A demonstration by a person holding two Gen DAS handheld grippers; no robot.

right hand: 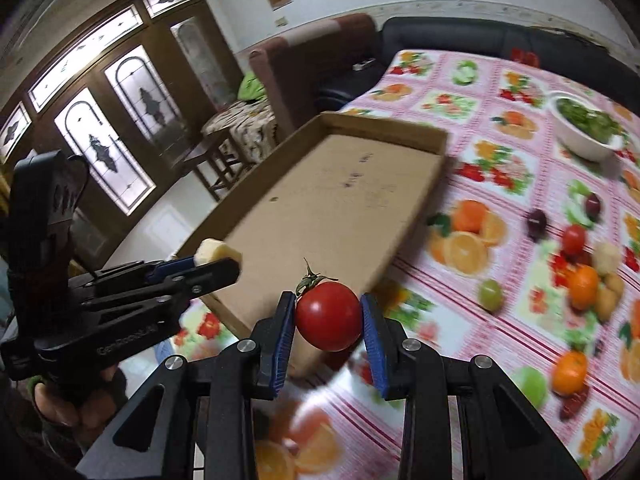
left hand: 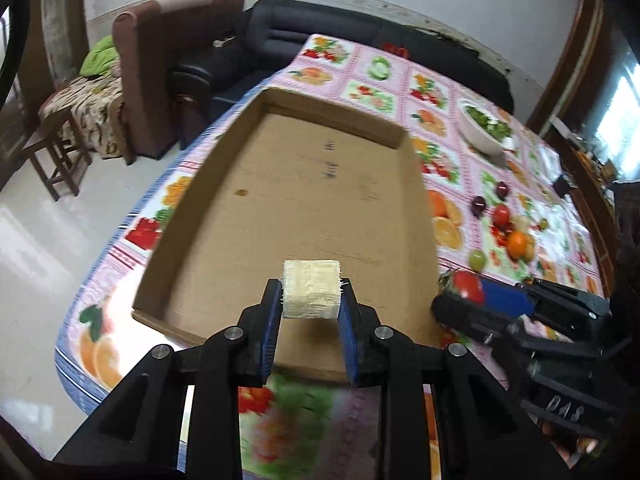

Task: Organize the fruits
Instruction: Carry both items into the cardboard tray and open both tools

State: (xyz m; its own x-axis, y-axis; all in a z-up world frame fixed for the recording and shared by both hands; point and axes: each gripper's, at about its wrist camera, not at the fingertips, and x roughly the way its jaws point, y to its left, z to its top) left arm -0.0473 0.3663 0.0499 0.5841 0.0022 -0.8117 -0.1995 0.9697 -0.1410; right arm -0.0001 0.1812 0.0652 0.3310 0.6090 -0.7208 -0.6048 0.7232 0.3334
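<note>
The left tool (left hand: pixel 311 300) grips a pale fruit chunk (left hand: pixel 312 289) above the empty cardboard tray (left hand: pixel 320 184); the right tool (right hand: pixel 329 320) grips a tomato (right hand: pixel 329 316) beside it. More fruits (right hand: pixel 580 280) wait on the counter (right hand: pixel 500 184).

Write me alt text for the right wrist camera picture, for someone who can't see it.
The right gripper clamps a red tomato above the near end of an empty cardboard tray on a fruit-print tablecloth. At left, the left gripper holds a pale food chunk; loose fruits and a white bowl of greens lie right.
</note>
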